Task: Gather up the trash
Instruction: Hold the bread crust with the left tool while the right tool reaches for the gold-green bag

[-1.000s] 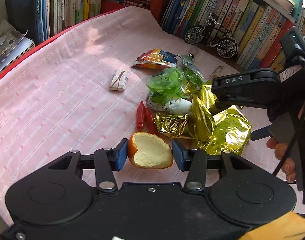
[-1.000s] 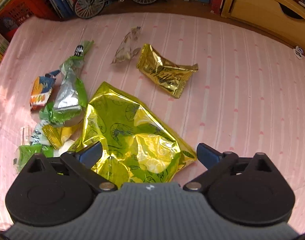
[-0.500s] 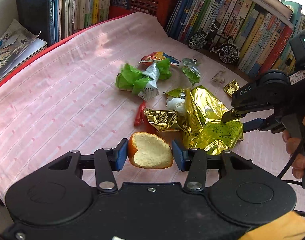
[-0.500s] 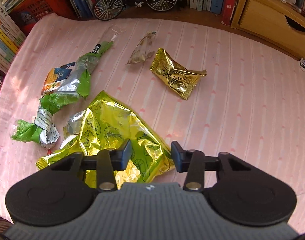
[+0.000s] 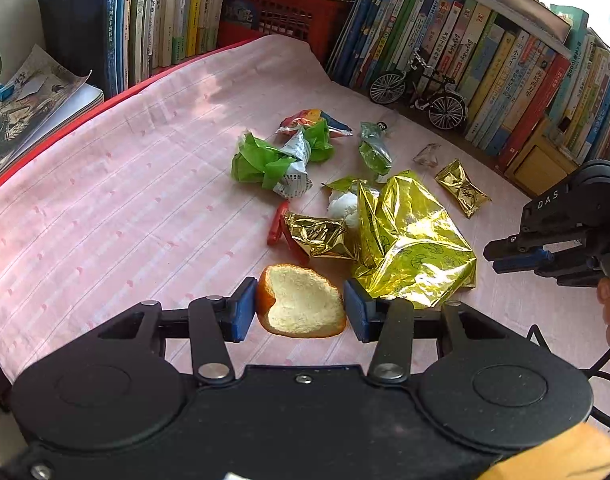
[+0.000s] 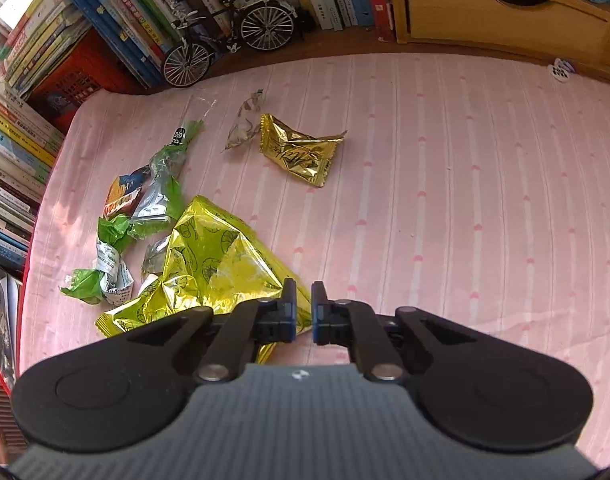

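Observation:
My left gripper (image 5: 300, 312) is shut on a piece of orange peel (image 5: 305, 300), pale inside up, held just above the pink cloth. Beyond it lies a trash pile: a big yellow foil bag (image 5: 413, 248) (image 6: 217, 268), a small gold wrapper (image 5: 317, 236), red strips (image 5: 277, 222), crumpled green wrappers (image 5: 273, 158) (image 6: 105, 256), a gold sachet (image 5: 463, 188) (image 6: 297, 154) and a clear wrapper (image 6: 245, 128). My right gripper (image 6: 304, 308) (image 5: 492, 258) is shut with nothing between its fingers, just right of the yellow bag's corner.
The pink cloth (image 6: 465, 200) covers the table. Rows of books (image 5: 485, 60), a red crate (image 5: 281, 16) and a model bicycle (image 6: 229, 36) line the far edge. A wooden drawer box (image 6: 505, 12) stands at the back right. Magazines (image 5: 29, 100) lie at the left.
The right gripper shut and pulled back to the right, off the yellow bag. The left gripper drew back from the pile, still holding the peel.

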### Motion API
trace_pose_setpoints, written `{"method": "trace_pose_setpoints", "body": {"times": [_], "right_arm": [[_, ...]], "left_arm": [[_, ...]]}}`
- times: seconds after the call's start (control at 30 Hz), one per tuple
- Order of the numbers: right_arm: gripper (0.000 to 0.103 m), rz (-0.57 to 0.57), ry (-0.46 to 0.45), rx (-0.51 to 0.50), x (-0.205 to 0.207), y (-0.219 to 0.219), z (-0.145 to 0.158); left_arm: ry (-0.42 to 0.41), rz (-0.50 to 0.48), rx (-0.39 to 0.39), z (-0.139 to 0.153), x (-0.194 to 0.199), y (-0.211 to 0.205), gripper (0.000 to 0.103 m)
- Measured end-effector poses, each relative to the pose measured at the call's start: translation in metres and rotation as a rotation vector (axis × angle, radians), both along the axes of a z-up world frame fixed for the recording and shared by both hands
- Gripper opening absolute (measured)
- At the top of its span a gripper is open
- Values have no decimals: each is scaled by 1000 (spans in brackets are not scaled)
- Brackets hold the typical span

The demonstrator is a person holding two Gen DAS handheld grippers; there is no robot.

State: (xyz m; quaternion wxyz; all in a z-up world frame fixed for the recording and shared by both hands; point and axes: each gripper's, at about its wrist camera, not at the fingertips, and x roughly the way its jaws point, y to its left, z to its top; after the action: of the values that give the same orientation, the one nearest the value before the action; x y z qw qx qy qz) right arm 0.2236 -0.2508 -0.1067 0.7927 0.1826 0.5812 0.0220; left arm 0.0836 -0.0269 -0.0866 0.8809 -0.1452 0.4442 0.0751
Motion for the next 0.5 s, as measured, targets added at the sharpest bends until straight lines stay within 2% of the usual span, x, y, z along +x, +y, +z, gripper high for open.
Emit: {"method": "trace_pose_setpoints", "body": {"times": [0.03,0.13,0.2,0.37,0.47,0.5], "right_arm": [[41,-11,23,40,-2,-4,-2],[62,-28,65,136,-11,-6,-9],[70,-24,61,148,-15,-1,-13],[76,-15,78,158,-13,20,-27],[75,-2,69,154,-6,34,-34],[52,1,72,156,-5,38,-37]], "left_arm": [[-3,-1,2,1,-1,0,45],[-1,4,2,3,-5,0,45],[-1,8,-1,3,-8,1,45],[5,26,2,1,-12,5,45],[9,40,-2,-1,-13,7,45],[10,41,-2,-2,-14,8,45]]}}
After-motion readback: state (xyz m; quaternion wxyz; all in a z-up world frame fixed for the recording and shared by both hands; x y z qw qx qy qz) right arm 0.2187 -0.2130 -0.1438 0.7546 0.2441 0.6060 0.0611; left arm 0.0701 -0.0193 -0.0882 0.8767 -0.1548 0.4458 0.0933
